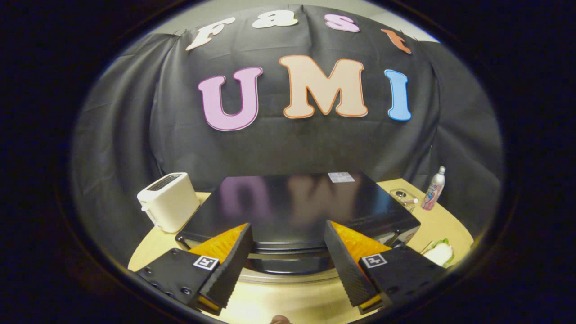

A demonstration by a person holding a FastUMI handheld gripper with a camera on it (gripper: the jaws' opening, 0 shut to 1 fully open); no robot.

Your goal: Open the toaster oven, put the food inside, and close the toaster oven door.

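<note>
Tool (pixel 288 252) wide open, holding nothing, hovering over the toaster oven (pixel 297 211) w/ door seemingly shut; sandwich (pixel 440 253) waits on counter (pixel 288 301). Basically nothing done yet.

The gripper view looked forward and down, close above the toaster oven (pixel 297 207). Its parted fingers (pixel 229 265) framed the oven's front at six o'clock.

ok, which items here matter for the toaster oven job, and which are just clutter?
Job:
- toaster oven, just ahead of the open fingers, door looks shut
- food, on the table right of the oven

Clutter:
- white toaster
- spray bottle
- small glass dish
</note>
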